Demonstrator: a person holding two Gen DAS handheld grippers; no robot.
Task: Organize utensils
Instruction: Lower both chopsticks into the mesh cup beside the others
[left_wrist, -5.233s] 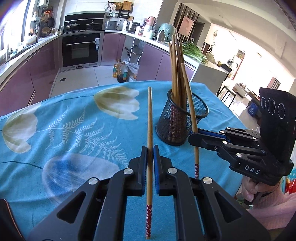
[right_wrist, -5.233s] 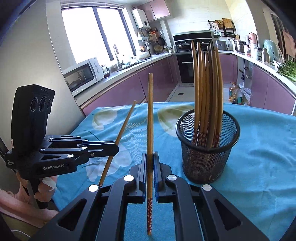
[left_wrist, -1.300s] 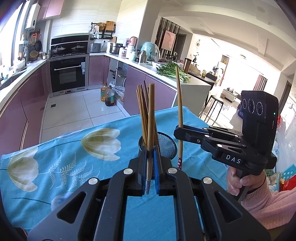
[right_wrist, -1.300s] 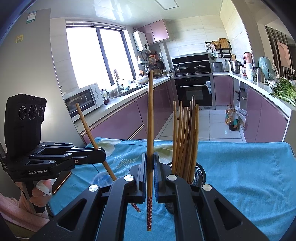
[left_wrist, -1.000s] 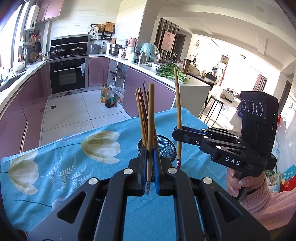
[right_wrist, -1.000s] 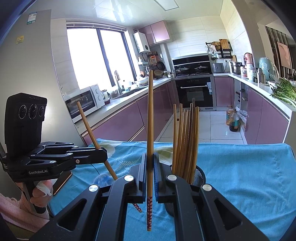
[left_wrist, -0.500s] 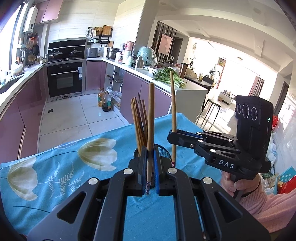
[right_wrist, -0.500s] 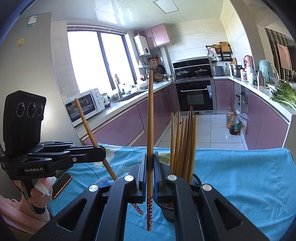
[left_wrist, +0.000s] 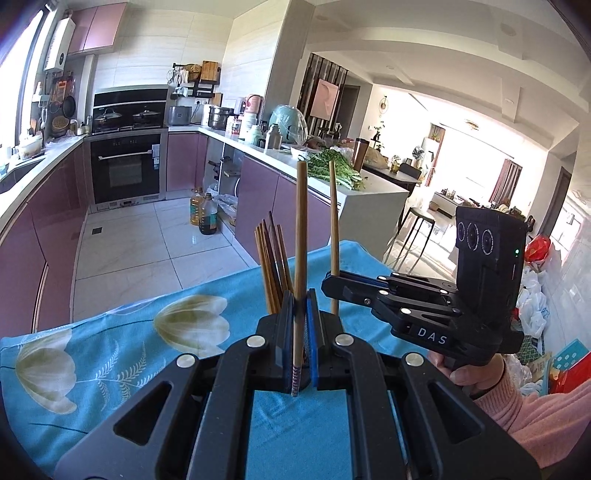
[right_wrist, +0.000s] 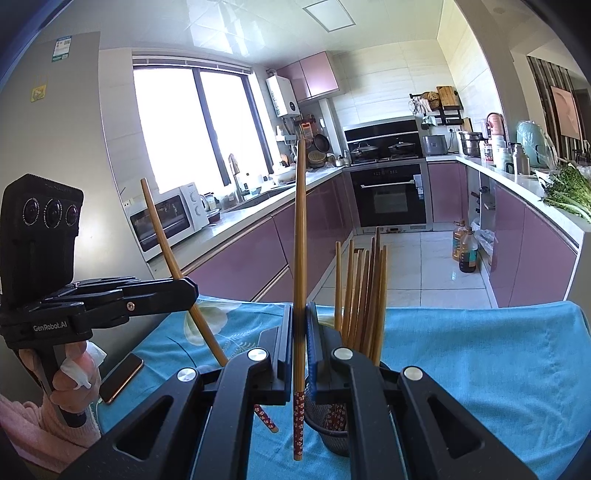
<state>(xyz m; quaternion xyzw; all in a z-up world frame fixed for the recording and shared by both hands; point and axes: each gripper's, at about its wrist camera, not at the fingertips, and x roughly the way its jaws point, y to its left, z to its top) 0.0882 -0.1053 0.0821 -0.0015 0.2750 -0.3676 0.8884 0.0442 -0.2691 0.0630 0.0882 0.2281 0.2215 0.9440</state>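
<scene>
Left gripper (left_wrist: 300, 325) clamped on chopstick (left_wrist: 300, 236), held upright, patterned end down. Second chopstick (right_wrist: 300, 236) likewise gripped upright by right gripper (right_wrist: 300, 343).

Home kitchen, open to a living area.
Mauve cabinets (right_wrist: 240, 258) under white counters, built-in oven (right_wrist: 389, 195) below a hob with lidded pots, microwave (right_wrist: 166, 221) beside a sink by the window, greens (left_wrist: 332, 170) on the counter, cooking-oil bottles (left_wrist: 203, 218) on tiled floor.
</scene>
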